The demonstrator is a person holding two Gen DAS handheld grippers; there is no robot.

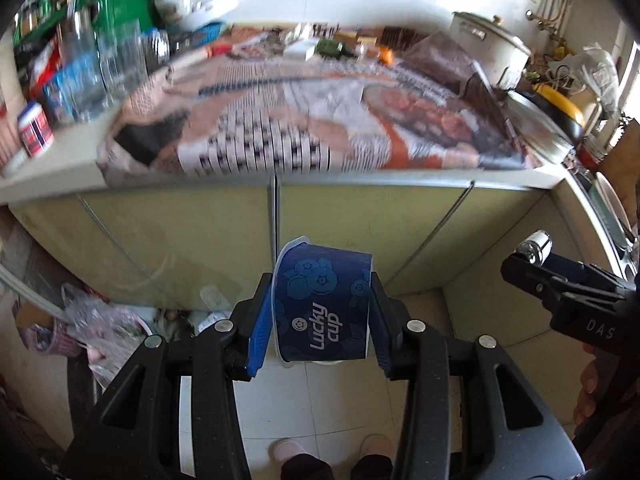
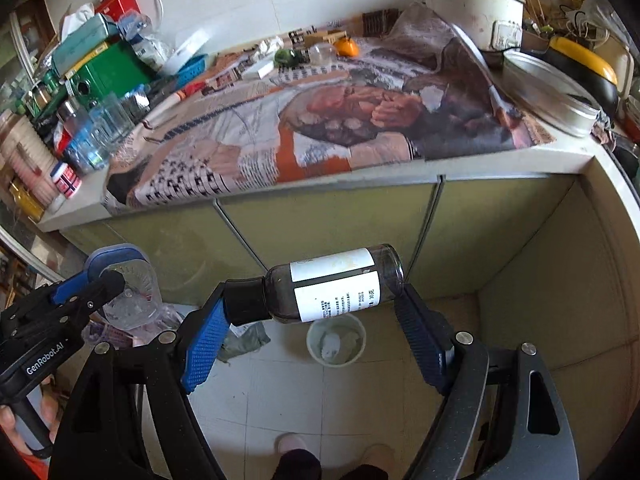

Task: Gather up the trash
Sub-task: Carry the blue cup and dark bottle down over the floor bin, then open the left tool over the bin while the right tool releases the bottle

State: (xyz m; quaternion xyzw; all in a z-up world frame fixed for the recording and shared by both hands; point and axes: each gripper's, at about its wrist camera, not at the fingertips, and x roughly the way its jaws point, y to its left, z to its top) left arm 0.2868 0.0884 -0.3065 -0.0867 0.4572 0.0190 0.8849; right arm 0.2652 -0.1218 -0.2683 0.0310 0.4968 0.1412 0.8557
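Leftmost, at lower left of the left wrist view: pink bag of refuse (image 1: 96,320) slumped on the floor against the cabinet front, plausibly an earlier dump spot. Centre of that view: left gripper (image 1: 320,312) closed on a blue Lucky Cup paper cup (image 1: 322,304), pads pressing its two sides, cup lying sideways with rim toward the cabinet; held clear of the floor, presumably for carrying to a bin. Above, across the upper half: desk (image 1: 60,156) spread with newspaper (image 1: 300,120), clutter crowded along its left and far edges, leaving the middle as working space. Right wrist view, centre: right gripper (image 2: 316,296) clamped end to end on a dark labelled bottle (image 2: 332,284), black cap against the left pad, base against the right, bottle horizontal. Directly below it: white bin (image 2: 336,340) on the tiled floor, paper scraps inside; bottle apparently positioned over it for release.
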